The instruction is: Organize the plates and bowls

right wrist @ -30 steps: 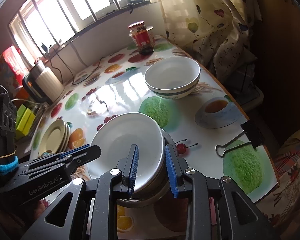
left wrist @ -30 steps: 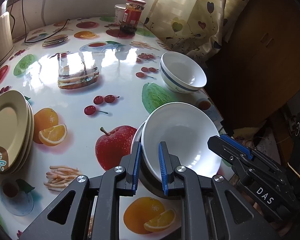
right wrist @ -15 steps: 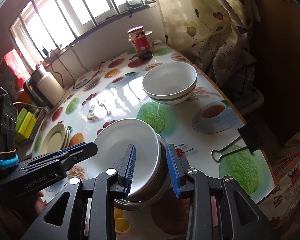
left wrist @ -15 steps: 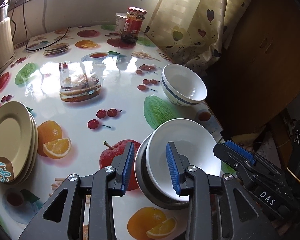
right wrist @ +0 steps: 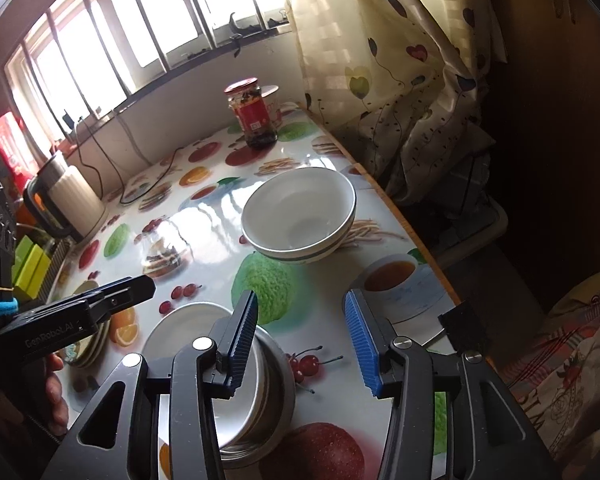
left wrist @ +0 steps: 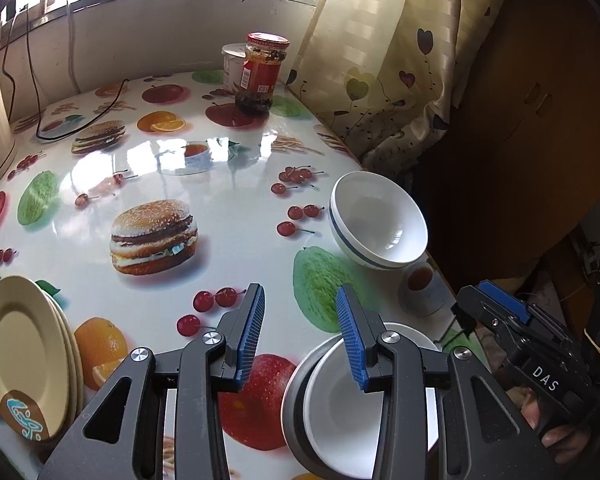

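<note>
The white bowl (left wrist: 340,412) you were holding sits nested inside a grey metal bowl (left wrist: 294,396) at the near edge of the counter (left wrist: 228,184), on the printed red apple. Both of your claws have let go of it. Your left claw (left wrist: 300,330) has just been opening; its blue pads stand apart with nothing between them, and the right-hand pad hangs over the white bowl's rim without pressing on it. Your right claw (right wrist: 300,340) has likewise just been opening; its pads are spread with only bare counter showing between them, and its left finger stands over the nested pair, which lies to the left of the gap (right wrist: 204,344). Each claw shows in the other's view, one on either side of the nested bowls.

Further along the counter's right edge stands a second white bowl with a dark band (left wrist: 380,224), upright and well apart from the nested pair. At the left edge of the left wrist view lies a stack of cream plates (left wrist: 24,356), the top one marked with a brown patch and blue squiggle. At the far end, by the wall, a red-lidded jar (left wrist: 262,72) stands in front of a white cup (left wrist: 233,65). A white kettle (right wrist: 66,196) sits by the window, and a patterned curtain (left wrist: 380,60) hangs at the right.
</note>
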The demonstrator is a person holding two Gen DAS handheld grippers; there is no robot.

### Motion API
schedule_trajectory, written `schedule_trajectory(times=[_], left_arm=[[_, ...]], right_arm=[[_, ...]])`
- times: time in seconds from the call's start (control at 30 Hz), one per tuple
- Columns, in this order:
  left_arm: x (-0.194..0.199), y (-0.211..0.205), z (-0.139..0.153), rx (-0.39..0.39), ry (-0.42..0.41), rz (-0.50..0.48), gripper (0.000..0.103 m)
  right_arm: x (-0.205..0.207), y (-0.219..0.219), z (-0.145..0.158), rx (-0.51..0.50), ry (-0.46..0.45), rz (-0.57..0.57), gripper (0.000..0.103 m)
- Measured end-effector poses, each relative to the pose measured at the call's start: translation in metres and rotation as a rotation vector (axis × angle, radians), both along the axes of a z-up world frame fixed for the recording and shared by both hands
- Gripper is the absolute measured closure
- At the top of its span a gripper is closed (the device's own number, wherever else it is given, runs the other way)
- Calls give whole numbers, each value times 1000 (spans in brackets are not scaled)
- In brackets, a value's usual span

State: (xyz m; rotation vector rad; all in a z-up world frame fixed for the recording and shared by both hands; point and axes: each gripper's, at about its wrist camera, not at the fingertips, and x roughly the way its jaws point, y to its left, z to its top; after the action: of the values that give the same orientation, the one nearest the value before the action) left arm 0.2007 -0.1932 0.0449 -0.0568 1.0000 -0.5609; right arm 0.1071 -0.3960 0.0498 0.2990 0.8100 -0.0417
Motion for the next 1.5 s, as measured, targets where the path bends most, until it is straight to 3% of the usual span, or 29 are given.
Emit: schedule_trajectory(times=[0.47, 0.7, 1.13, 1.37, 1.5], left_arm=[[51, -50, -10, 5, 70, -51, 64], [61, -67, -15, 53, 45, -55, 64], [68, -84, -27, 102, 87, -55, 64], [72, -86, -27, 109, 89, -41, 65], [73, -87, -29, 121, 89, -42, 79]], right_arm=[[63, -36, -14, -32, 65, -28, 57], [89, -45, -21, -7, 94, -35, 57], [114, -39, -28, -39, 130, -1, 58], [123, -36, -32, -75, 144, 11, 75], [125, -35, -34, -85, 149, 10, 85]])
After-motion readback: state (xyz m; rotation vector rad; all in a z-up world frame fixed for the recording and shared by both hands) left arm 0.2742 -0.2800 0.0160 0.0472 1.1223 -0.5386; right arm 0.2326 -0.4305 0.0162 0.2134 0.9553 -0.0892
